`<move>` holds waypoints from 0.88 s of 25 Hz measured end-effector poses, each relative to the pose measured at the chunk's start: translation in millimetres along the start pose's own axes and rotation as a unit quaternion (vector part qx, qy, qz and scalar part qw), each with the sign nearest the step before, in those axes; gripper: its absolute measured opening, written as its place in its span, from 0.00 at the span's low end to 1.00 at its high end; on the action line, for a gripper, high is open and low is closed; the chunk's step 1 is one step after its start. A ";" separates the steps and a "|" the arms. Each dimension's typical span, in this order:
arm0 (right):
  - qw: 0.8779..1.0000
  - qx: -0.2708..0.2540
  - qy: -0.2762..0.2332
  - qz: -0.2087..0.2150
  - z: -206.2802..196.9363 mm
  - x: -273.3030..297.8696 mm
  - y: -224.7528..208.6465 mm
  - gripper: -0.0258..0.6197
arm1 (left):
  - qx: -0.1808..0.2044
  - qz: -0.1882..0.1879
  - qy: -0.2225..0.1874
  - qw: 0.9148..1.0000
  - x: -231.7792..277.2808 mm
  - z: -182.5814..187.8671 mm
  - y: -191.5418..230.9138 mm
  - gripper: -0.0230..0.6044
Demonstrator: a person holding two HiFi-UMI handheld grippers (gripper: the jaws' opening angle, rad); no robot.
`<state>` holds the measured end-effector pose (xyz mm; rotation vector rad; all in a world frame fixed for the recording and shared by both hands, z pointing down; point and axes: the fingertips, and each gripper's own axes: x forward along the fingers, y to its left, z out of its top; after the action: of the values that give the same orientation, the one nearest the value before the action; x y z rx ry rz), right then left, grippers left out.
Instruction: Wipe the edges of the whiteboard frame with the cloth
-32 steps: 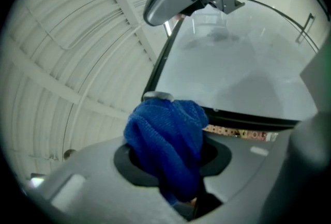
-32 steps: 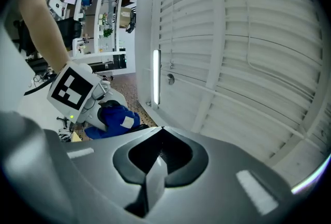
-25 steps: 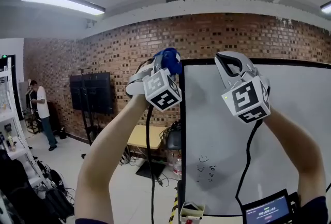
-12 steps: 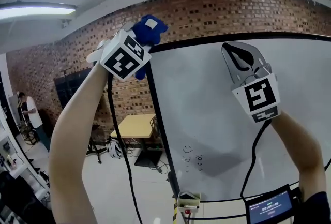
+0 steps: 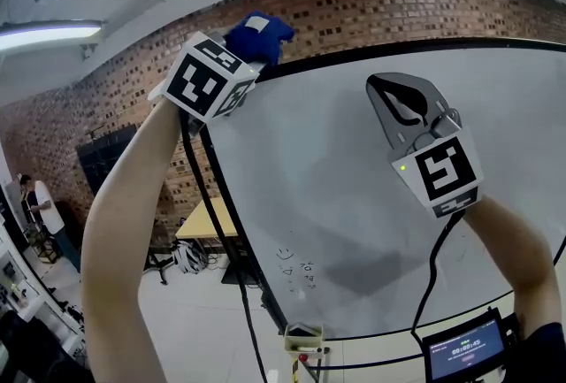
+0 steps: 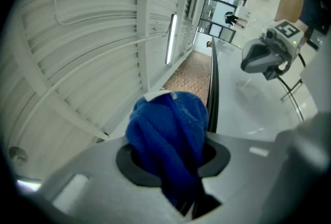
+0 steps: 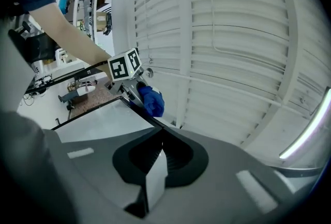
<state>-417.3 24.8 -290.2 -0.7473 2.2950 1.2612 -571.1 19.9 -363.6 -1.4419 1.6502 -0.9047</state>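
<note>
At the whiteboard frame [image 5: 371,53]'s top corner, your left hand-held gripper [image 5: 250,52] clamps the blue cloth [image 5: 262,32]; your right hand-held gripper [image 5: 402,100] hangs closed and empty nearby.

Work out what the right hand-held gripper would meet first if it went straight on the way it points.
Probably the whiteboard's top frame, just beyond the right hand-held gripper's shut tips. Depth is unclear: it may clear that and reach the ceiling.
</note>
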 end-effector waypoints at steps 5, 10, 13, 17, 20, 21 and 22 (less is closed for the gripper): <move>1.000 0.006 0.003 -0.005 -8.6 -11.7 -15.3 0.05 | 0.018 -0.015 -0.010 1.000 15.2 31.2 -20.1 0.24; 1.000 0.011 0.001 -0.004 -17.7 -23.4 -40.5 0.06 | 0.021 -0.021 -0.028 0.999 30.6 78.9 -30.2 0.25; 1.000 0.030 0.008 -0.003 -27.7 -34.2 -50.7 0.06 | 0.012 -0.001 -0.051 0.999 31.9 103.6 -32.4 0.25; 0.998 0.068 -0.009 -0.002 -37.4 -64.7 -45.0 0.06 | -0.026 0.038 -0.128 0.991 -3.9 126.5 -62.7 0.25; 0.997 0.075 0.000 -0.011 -42.4 -92.7 -20.6 0.06 | -0.035 0.056 -0.187 0.980 -48.2 121.3 -108.1 0.25; 0.997 0.077 0.010 -0.016 -47.7 -96.6 -16.5 0.06 | -0.024 0.066 -0.199 0.978 -56.7 119.3 -121.7 0.25; 0.996 0.081 0.022 -0.018 -55.4 -99.0 -14.5 0.05 | -0.013 0.076 -0.208 0.975 -61.4 118.0 -135.1 0.25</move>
<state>-337.4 -4.1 -213.6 -0.7626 2.3738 1.0363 -399.5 61.6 -294.6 -1.3883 1.4332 -0.4574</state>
